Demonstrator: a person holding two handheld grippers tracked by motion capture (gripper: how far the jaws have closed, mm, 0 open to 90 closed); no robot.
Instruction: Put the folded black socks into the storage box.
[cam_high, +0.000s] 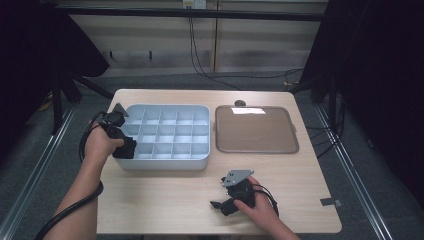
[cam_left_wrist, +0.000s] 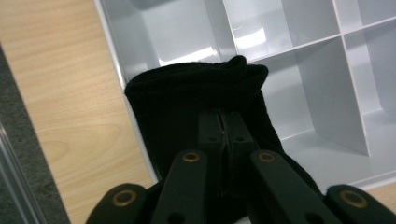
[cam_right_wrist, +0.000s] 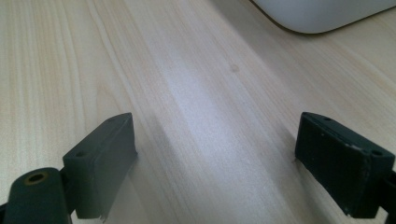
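- Black jaws of the left gripper (cam_left_wrist: 223, 135) rise at the bottom of the left gripper view, pinched almost together on a black cloth (cam_left_wrist: 196, 93), a soft dark bundle that may be a rolled sock.
- Under both pairs of tongs lies the wooden table (cam_high: 165, 200), the largest thing here.
- Next in size, the grey divided tray (cam_high: 167, 134) sits right under the left tongs; the cloth hangs over the tray's near-left corner compartment, draped across its outer wall.
- Beyond the right tongs and well apart from them lies a flat brown tray (cam_high: 256, 129), bare.
- Right gripper (cam_high: 220, 204) rests low over the table near the front edge, jaws wide apart with nothing between them; in its own view only wood grain runs between the pads, with a corner of the grey tray farther off.
- Step in hand, as I judge it: placing the cloth into the corner compartment. The next move likely calls for lowering the bundle until it sits inside the walls, then parting the left jaws and lifting straight off so the fabric does not snag.
- No brand, label or writing can be read on anything.
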